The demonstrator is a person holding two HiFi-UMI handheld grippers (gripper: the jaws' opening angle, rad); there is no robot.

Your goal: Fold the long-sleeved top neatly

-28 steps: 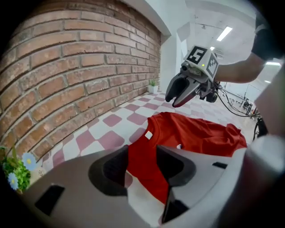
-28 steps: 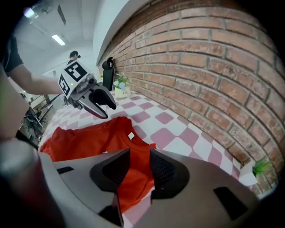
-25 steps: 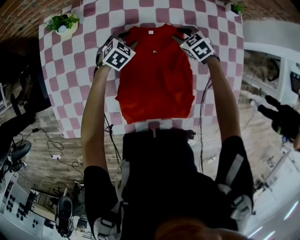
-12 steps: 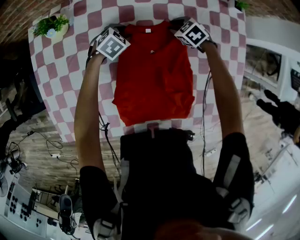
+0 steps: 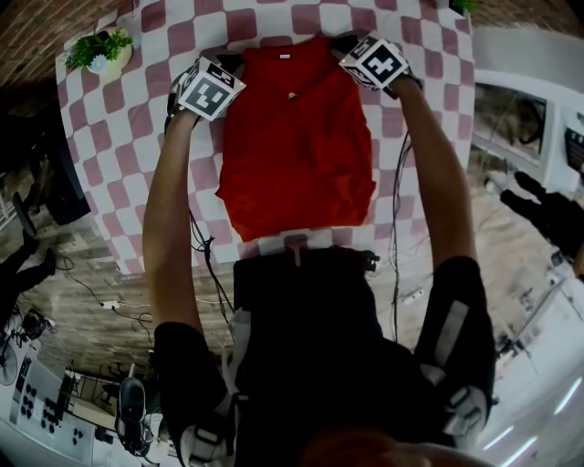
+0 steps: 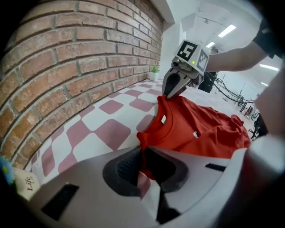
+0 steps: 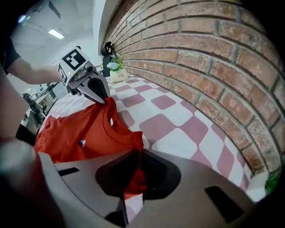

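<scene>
A red long-sleeved top lies flat on the pink-and-white checked table, collar at the far edge and sleeves tucked out of sight. My left gripper sits at the top's left shoulder. Its jaws have just been closing, and red cloth is pinched between them in the left gripper view. My right gripper is at the other shoulder. It has also just been closing and is shut on a fold of the shoulder. Each gripper view shows the opposite gripper biting the cloth.
A brick wall runs along the table's far edge. A potted plant stands at the far left corner and a smaller plant at the far right. Cables trail on the floor left of the table.
Both grippers have sunk onto the top's shoulders near the collar. Their jaws have gone from wide apart to shut on the red cloth.
</scene>
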